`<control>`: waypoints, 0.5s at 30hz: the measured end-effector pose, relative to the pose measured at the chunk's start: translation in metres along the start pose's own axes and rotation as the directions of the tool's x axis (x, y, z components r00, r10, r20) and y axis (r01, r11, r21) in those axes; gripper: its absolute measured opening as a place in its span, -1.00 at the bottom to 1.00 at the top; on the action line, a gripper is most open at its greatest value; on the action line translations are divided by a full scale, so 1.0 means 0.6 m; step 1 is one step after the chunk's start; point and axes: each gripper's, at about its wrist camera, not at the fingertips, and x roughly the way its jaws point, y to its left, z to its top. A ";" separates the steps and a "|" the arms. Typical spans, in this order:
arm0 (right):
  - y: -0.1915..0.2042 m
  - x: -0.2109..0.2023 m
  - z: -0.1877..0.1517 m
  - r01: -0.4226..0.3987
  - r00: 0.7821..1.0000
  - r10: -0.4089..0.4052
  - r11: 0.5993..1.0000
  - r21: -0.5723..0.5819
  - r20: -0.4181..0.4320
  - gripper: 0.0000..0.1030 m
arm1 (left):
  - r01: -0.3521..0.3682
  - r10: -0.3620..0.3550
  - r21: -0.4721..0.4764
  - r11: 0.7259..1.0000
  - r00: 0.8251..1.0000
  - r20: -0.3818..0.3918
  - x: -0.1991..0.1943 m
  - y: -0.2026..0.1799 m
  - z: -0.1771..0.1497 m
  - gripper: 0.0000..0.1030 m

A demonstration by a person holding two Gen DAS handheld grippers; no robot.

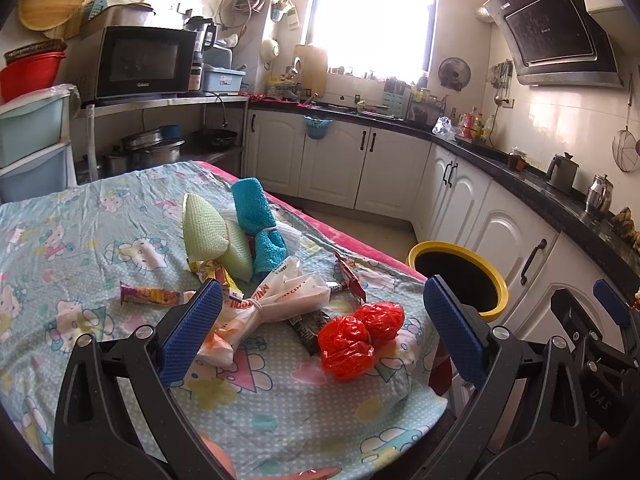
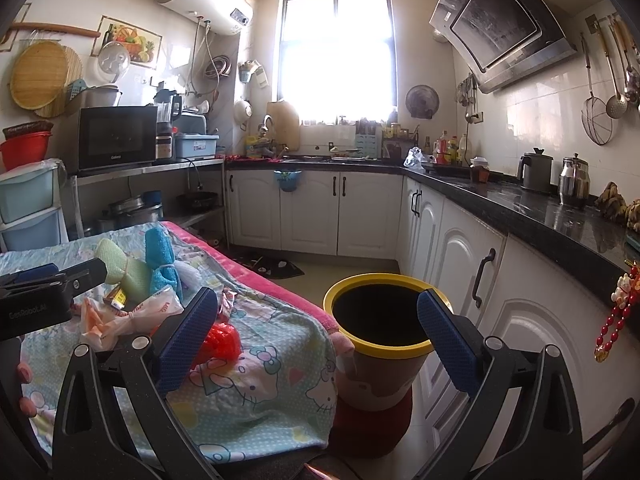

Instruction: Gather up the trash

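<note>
On the cartoon-print tablecloth (image 1: 100, 216) lies a pile of trash: a crumpled red plastic bag (image 1: 358, 338), a knotted white plastic bag (image 1: 276, 298), a dark wrapper (image 1: 306, 330), a red wrapper (image 1: 350, 276) and a small snack packet (image 1: 148, 294). My left gripper (image 1: 320, 328) hovers open just above the red bag and white bag, nothing between its blue pads. The yellow-rimmed bin (image 2: 380, 312) stands on a red stool beside the table's right end. My right gripper (image 2: 316, 336) is open and empty, held in front of the bin's mouth.
A green mesh cloth (image 1: 208, 228) and a rolled blue towel (image 1: 256, 220) lie behind the trash. White cabinets (image 2: 460, 264) with a black counter run along the right. A microwave (image 1: 140, 62) on a metal shelf stands at the back left.
</note>
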 end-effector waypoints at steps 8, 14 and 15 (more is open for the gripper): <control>0.000 -0.004 0.010 -0.006 1.000 0.006 1.000 -0.002 0.004 0.88 | 0.000 0.000 0.001 1.000 1.000 0.001 0.001 0.001 0.000 0.80; 0.003 -0.005 0.013 -0.007 1.000 0.007 1.000 -0.003 0.006 0.88 | -0.003 0.003 0.002 1.000 1.000 0.002 0.000 0.001 0.003 0.80; 0.004 -0.005 0.014 -0.007 1.000 0.007 1.000 -0.003 0.007 0.88 | -0.001 0.001 0.000 1.000 1.000 0.002 0.000 0.002 0.003 0.80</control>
